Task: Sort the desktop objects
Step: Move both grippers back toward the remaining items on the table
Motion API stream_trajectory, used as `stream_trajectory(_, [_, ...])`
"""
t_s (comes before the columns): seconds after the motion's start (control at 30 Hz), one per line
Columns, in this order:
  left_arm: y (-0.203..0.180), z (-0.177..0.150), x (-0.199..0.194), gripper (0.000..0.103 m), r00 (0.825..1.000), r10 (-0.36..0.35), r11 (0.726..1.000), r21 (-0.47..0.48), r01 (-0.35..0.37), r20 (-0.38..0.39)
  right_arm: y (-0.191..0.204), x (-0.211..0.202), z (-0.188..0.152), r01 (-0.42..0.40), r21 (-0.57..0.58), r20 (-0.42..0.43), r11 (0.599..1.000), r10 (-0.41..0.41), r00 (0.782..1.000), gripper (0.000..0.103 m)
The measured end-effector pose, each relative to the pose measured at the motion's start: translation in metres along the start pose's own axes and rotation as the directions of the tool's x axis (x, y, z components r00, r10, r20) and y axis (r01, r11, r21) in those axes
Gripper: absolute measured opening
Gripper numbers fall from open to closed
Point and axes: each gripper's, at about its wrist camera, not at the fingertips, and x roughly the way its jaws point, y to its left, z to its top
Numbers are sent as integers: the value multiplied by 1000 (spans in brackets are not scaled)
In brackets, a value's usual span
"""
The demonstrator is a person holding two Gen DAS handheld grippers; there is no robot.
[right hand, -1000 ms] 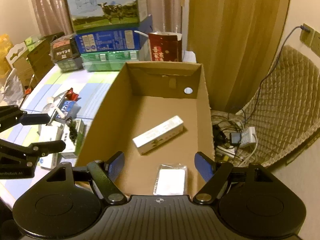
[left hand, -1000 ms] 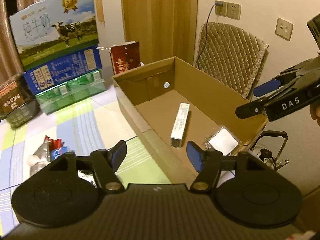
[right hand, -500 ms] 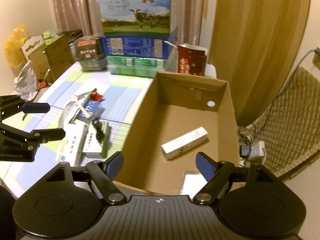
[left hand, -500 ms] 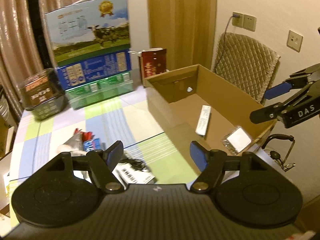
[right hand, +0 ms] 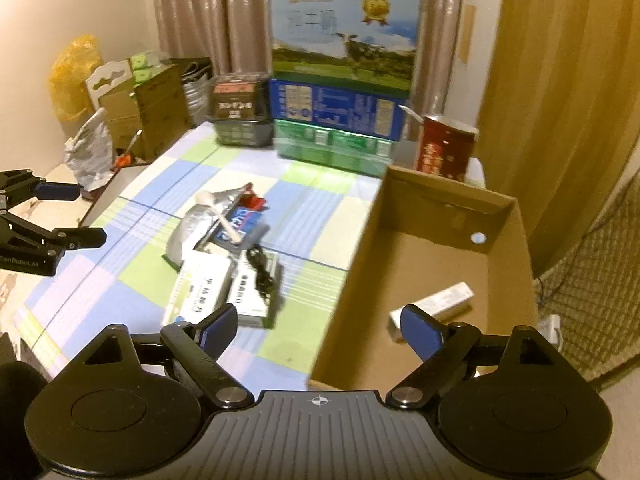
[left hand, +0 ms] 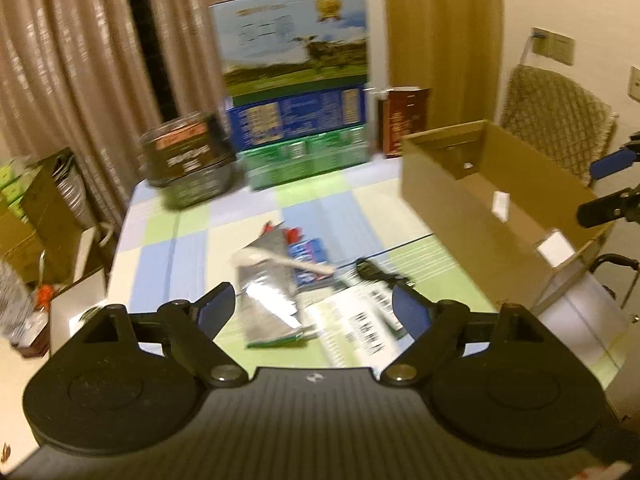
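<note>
A loose pile lies on the checked tablecloth: a silver pouch (left hand: 264, 296) (right hand: 188, 228), a white spoon (left hand: 288, 262) (right hand: 220, 216), a blue packet (left hand: 310, 254) (right hand: 242, 222), a black cable (left hand: 376, 274) (right hand: 260, 268) and white medicine boxes (left hand: 360, 322) (right hand: 202, 294). To the right stands an open cardboard box (left hand: 444, 204) (right hand: 436, 208) holding a long white box (right hand: 438, 304). My left gripper (left hand: 313, 307) (right hand: 80, 214) hovers open over the near side of the pile. Open and holding nothing, my right gripper (right hand: 319, 326) (left hand: 600, 186) hangs above the cardboard box's left wall.
Stacked milk cartons (right hand: 344, 80), a dark basket (right hand: 236, 120) and a red bag (right hand: 444, 148) line the table's far edge. Brown cartons (right hand: 148, 108) and a foil bag (right hand: 90, 148) sit to the left. A quilted chair (left hand: 556, 120) stands behind the box.
Both grippers have drawn back and swung left, from over the cardboard box toward the pile on the table. Both stayed open and hold nothing.
</note>
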Motion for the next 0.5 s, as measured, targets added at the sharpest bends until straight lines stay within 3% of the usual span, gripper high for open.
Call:
stream_trajectory(0.23, [28, -26, 0, 86, 999, 40, 996, -81, -41, -23, 25, 12, 3, -55, 3, 29, 998, 55, 998, 86])
stream_trajectory(0.5, [32, -46, 13, 86, 998, 39, 991, -123, -44, -45, 52, 36, -3, -94, -27, 49, 995, 95, 994, 86])
